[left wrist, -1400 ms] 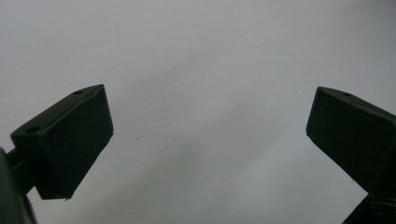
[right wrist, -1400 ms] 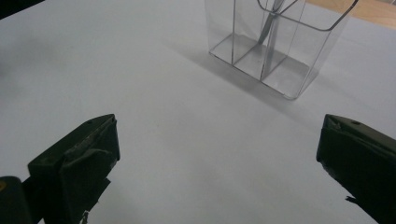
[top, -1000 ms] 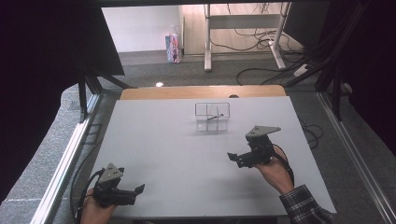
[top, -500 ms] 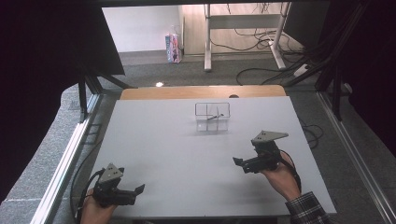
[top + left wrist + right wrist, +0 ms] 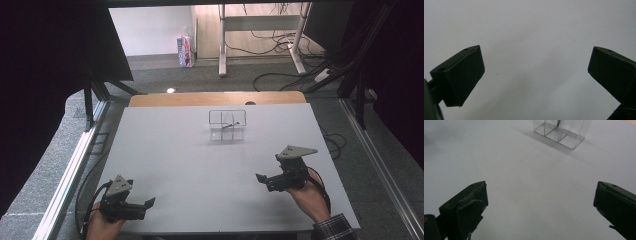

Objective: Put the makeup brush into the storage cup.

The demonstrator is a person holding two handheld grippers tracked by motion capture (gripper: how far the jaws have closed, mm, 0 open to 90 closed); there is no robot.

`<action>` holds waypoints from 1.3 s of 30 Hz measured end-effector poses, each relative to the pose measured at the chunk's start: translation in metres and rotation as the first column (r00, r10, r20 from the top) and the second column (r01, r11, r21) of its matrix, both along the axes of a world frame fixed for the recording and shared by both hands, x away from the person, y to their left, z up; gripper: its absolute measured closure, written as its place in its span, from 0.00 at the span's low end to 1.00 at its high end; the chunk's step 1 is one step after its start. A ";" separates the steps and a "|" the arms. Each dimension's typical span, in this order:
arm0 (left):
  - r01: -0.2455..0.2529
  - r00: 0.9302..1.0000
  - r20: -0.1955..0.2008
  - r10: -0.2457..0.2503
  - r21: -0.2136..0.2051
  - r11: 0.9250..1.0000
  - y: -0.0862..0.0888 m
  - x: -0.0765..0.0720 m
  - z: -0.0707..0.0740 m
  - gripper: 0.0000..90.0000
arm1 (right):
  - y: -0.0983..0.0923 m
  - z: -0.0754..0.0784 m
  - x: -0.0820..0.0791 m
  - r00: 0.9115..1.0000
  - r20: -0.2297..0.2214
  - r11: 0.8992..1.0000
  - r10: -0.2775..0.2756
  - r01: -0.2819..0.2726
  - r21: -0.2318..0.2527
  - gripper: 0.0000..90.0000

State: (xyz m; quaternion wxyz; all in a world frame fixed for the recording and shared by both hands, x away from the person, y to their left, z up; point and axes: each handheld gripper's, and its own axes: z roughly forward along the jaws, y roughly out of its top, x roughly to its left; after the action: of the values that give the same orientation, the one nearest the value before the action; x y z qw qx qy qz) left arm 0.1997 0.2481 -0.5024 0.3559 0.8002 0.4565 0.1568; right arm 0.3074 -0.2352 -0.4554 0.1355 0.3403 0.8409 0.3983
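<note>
A small clear plastic box [image 5: 227,125] with divided compartments stands on the white table [image 5: 190,160] at its far middle; a thin dark item leans inside it. The right gripper view has the box [image 5: 560,132] at its top, well ahead of the jaws. My right gripper [image 5: 262,179] is held low over the table's near right, open, pointing left, nothing between its jaws [image 5: 540,205]. My left gripper [image 5: 147,204] rests at the near left corner, open, pointing right. Its own view looks at bare table between wide jaws [image 5: 536,72].
A wooden strip [image 5: 215,98] runs along the table's far edge. Metal rails [image 5: 75,165] flank both sides. On the floor beyond lie cables [image 5: 280,75], a desk frame and a small carton [image 5: 186,51]. A plaid sleeve [image 5: 335,229] enters at the bottom right.
My right gripper has drawn back from the clear box toward the near right of the table. The left gripper has stayed put.
</note>
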 end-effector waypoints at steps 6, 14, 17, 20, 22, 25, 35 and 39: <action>0.000 1.000 -0.001 0.000 -0.001 1.000 0.000 0.000 0.000 0.02 | -0.006 -0.001 -0.006 1.000 0.003 1.000 -0.008 0.008 -0.003 0.00; 0.001 1.000 -0.001 -0.001 -0.001 1.000 0.000 0.000 0.000 0.02 | -0.016 -0.004 -0.013 1.000 0.008 1.000 -0.022 0.022 -0.012 0.00; 0.000 1.000 -0.001 0.000 -0.001 1.000 0.000 0.000 0.000 0.02 | -0.019 -0.006 -0.016 1.000 0.007 0.999 -0.029 0.029 -0.021 0.00; -0.001 1.000 -0.002 0.001 -0.002 1.000 0.000 0.000 0.000 0.02 | -0.023 -0.007 -0.019 0.999 0.003 0.999 -0.034 0.034 -0.032 0.00; -0.002 1.000 -0.002 0.002 -0.004 1.000 0.000 0.000 0.000 0.02 | -0.025 -0.009 -0.021 0.999 0.000 0.999 -0.038 0.038 -0.033 0.00; -0.002 1.000 -0.002 0.002 -0.004 1.000 0.000 0.000 0.000 0.02 | -0.029 -0.011 -0.024 0.999 -0.009 0.998 -0.044 0.044 -0.040 0.00; 0.000 1.000 -0.004 0.000 -0.007 1.000 0.001 0.001 0.000 0.02 | -0.043 -0.015 -0.035 0.997 -0.036 0.996 -0.071 0.068 -0.065 0.00; -0.001 1.000 -0.005 0.001 -0.007 1.000 0.001 0.001 0.000 0.02 | -0.048 -0.017 -0.039 0.996 -0.046 0.993 -0.077 0.073 -0.089 0.00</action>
State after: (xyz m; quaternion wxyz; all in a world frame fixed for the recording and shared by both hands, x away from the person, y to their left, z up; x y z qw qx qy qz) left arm 0.2006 0.2490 -0.5025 0.3575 0.7992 0.4582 0.1532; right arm 0.2688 -0.2828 -0.4725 0.1443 0.3751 0.8472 0.3476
